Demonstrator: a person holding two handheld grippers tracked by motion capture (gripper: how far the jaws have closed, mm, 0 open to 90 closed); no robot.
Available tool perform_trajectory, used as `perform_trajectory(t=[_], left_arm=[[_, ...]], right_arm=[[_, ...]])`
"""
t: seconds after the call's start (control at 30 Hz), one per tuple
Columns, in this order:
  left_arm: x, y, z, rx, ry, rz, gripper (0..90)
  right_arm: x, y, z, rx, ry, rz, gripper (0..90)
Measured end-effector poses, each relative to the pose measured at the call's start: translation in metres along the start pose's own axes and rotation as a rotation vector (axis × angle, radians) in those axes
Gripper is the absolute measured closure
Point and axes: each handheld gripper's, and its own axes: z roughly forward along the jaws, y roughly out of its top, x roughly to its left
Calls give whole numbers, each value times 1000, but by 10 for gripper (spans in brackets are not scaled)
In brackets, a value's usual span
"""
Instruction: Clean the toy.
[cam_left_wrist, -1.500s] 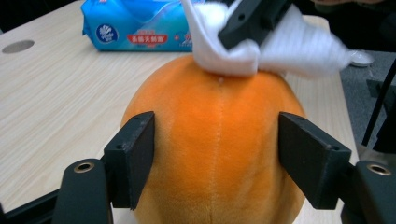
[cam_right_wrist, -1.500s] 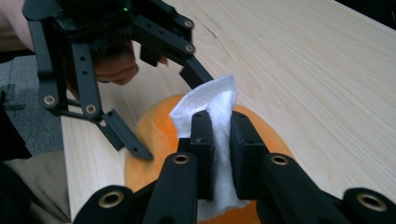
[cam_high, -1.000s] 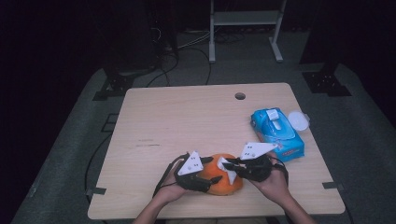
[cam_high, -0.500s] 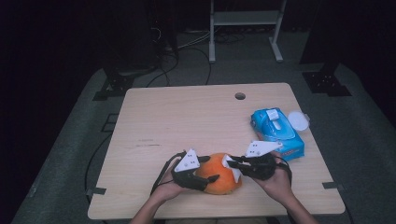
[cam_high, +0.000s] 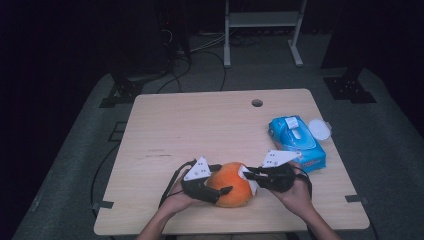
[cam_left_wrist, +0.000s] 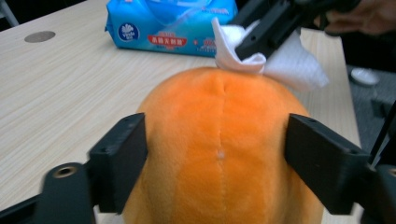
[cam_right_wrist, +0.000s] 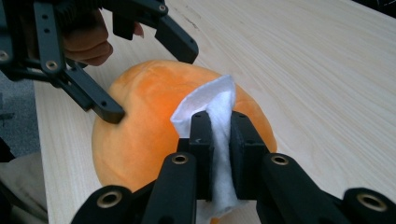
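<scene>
Two grippers at lower centre: left gripper (cam_high: 216, 186) jaws, just opening, flank the round orange plush toy (cam_high: 231, 183); right gripper (cam_high: 248, 174) jaws pinch a white wipe (cam_right_wrist: 215, 122). Blue wipes pack (cam_left_wrist: 170, 23), label unreadable.

plush orange's (cam_left_wrist: 219, 154) underside cut off, wipes pack (cam_left_wrist: 168, 25) top cropped

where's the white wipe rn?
Clamped in the right tongs, pressed on the orange plush at the table's near edge, left of the blue wipes pack.
</scene>
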Motion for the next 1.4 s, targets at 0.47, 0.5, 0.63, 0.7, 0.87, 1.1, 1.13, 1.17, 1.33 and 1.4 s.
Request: perform_trajectory(t=[0.47, 0.5, 0.63, 0.7, 0.87, 1.1, 1.13, 1.17, 1.33, 1.4], left_arm=[[20, -13, -8, 8, 11, -96, 321], [20, -13, -8, 6, 5, -99, 291], [16, -13, -5, -6, -19, -78, 300], [11, -12, -3, -3, -30, -40, 317], [5, -10, 0, -4, -27, -16, 311], [14, -14, 0, -1, -23, -92, 218], [12, -14, 0, -2, -25, -82, 228], [11, -13, 0, 0, -27, -69, 237], [-1, -10, 4, -5, -52, 19, 263], [-1, -10, 4, -2, -52, 27, 263]], right_arm=[[2, -8, -4, 2, 63, 18, 799], [3, -8, -3, 5, 62, 17, 800], [-7, -11, -1, -3, 45, 55, 800], [-15, -13, 1, -10, 33, 87, 800], [-32, -18, 8, -17, 34, 162, 800], [-36, -29, 6, 13, 63, 203, 799], [-36, -29, 4, 8, 71, 208, 800], [-34, -29, 3, 2, 77, 210, 800], [-30, -16, 0, -50, 100, 201, 800], [-30, -14, 1, -46, 95, 180, 800]])
